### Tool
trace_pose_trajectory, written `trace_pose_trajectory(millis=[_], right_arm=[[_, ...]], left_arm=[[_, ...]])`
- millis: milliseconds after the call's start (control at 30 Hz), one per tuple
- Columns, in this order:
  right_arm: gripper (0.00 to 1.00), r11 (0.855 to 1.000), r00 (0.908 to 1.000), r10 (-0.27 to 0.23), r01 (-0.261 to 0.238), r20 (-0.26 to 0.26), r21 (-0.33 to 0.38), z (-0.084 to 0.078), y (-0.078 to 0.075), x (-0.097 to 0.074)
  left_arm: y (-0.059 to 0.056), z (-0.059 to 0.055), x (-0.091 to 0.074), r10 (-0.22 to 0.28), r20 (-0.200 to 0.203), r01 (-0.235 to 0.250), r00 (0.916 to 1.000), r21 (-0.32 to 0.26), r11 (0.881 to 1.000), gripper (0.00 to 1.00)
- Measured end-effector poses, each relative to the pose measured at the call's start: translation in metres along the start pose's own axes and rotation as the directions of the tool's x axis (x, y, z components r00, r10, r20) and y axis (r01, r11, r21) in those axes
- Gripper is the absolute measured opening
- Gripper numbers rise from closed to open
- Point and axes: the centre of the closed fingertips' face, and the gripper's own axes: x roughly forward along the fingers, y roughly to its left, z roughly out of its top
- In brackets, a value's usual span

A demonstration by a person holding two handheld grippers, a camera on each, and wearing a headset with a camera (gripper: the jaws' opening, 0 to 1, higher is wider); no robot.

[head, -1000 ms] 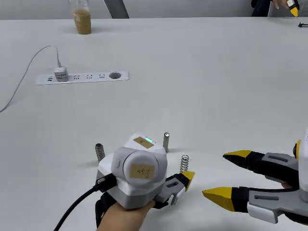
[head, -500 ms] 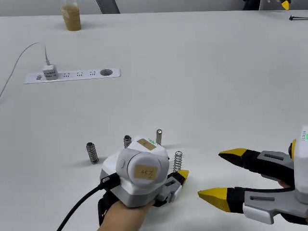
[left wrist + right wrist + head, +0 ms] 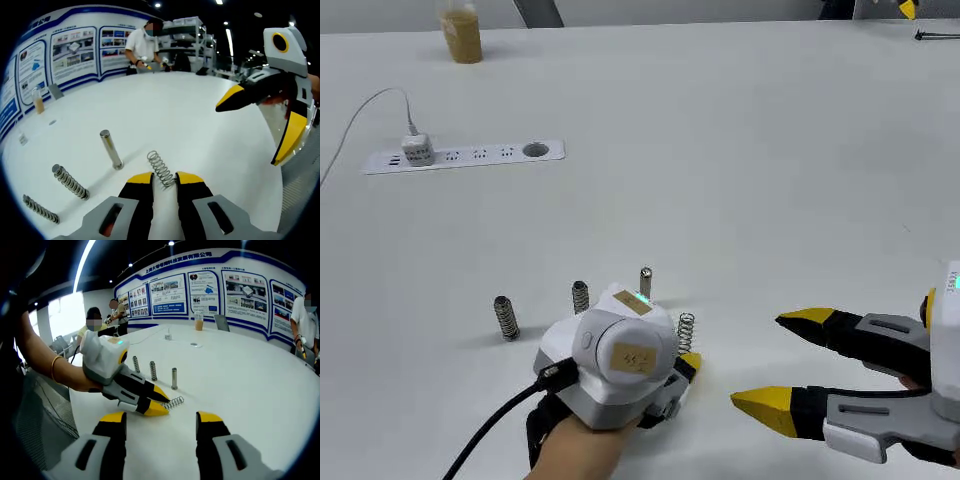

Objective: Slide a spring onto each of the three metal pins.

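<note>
The far-left pin [image 3: 505, 317] and middle pin [image 3: 580, 297] already carry springs, while the third pin [image 3: 645, 281] stands bare on the bench [image 3: 740, 180]. The left hand-held gripper [image 3: 158, 178], nearly closed, pinches the last spring [image 3: 160, 167] near that pin. The right hand-held gripper [image 3: 758, 361] is wide open and empty.
</note>
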Motion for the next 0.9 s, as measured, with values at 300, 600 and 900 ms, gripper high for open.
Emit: trace_pose_trajectory(millis=[300, 600, 900], right_arm=[[0.57, 1.000, 0.9998, -0.019, 0.019, 0.006, 0.023, 0.000, -0.004, -0.001], [0.54, 0.993, 0.9975, -0.040, 0.033, 0.059, 0.116, 0.013, -0.011, -0.001], [0.51, 0.979, 0.9922, -0.047, 0.023, 0.115, 0.205, 0.032, -0.017, 0.002]], left_arm=[[0.000, -0.002, -0.003, 0.003, -0.008, -0.003, 1.0000, 0.059, 0.998, 0.10], [0.001, 0.004, -0.017, -0.006, 0.033, 0.004, 0.9994, 0.044, 0.999, 0.10], [0.002, 0.025, -0.040, -0.003, 0.133, -0.001, 0.9911, 0.030, 1.000, 0.10]])
